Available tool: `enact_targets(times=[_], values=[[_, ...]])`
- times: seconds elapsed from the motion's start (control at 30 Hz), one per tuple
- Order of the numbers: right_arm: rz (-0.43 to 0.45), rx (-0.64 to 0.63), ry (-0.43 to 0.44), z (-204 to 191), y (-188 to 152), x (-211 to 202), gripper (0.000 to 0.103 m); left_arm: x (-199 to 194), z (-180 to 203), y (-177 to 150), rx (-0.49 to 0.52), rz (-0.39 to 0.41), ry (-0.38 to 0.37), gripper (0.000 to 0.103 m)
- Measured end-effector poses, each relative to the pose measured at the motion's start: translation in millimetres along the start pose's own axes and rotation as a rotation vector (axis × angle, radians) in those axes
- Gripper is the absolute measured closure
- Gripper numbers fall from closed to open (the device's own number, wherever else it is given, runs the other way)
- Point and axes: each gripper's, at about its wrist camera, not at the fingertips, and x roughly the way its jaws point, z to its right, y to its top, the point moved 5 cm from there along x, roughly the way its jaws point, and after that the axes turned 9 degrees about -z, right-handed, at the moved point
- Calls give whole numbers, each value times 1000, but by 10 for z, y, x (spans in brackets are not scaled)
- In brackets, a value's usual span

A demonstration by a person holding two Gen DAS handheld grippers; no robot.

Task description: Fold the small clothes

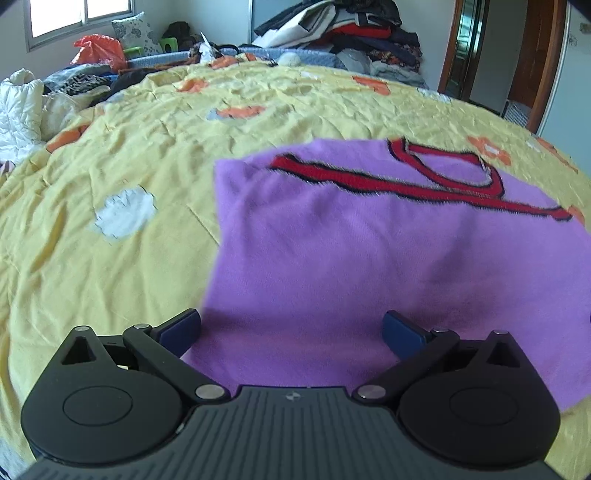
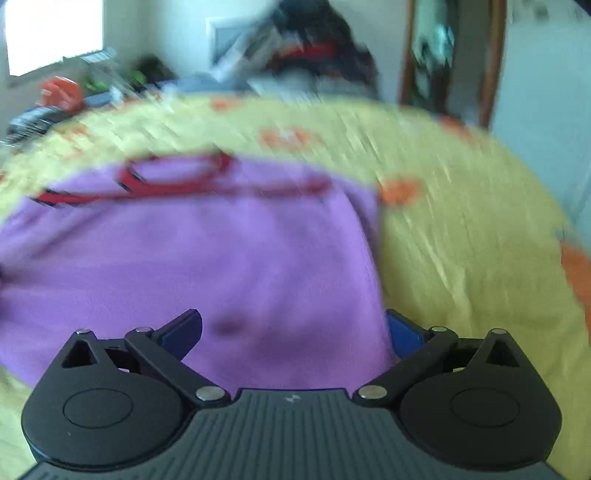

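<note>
A small purple knitted top (image 1: 369, 254) with red and black trim at the neck lies flat on a yellow bedspread (image 1: 110, 258). My left gripper (image 1: 291, 328) stands open over the garment's near left corner, its blue fingertips (image 1: 181, 326) wide apart with only cloth beneath them. In the blurred right wrist view the same purple top (image 2: 221, 258) fills the left and middle. My right gripper (image 2: 293, 328) is open above its near right edge, one fingertip (image 2: 404, 334) at the cloth's border.
The yellow bedspread (image 2: 461, 240) has orange and white flower prints. Piles of clothes (image 1: 351, 33) are heaped at the far side of the bed, with white bedding (image 1: 18, 110) at the far left. A wooden door frame (image 1: 454, 48) stands at the back right.
</note>
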Motion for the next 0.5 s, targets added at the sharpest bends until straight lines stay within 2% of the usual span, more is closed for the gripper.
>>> enact_targets(times=[0.03,0.1,0.17,0.33,0.5], values=[[53,-9,13,-130,5,-107,0,18,-60,58,5,3,11,0],[116,-41,112,-501,-37,-251,0,85,-177,189,22,1,43,0],[86,-204,177,-993,-92,-257,0,148,-275,341,45,7,75,0],[151,-410,234,-2008,-226,-355,0,336,-481,667,65,1,96,0],[184,-603,200,-2658,-353,-290,0,512,-541,829,76,-11,50,0]])
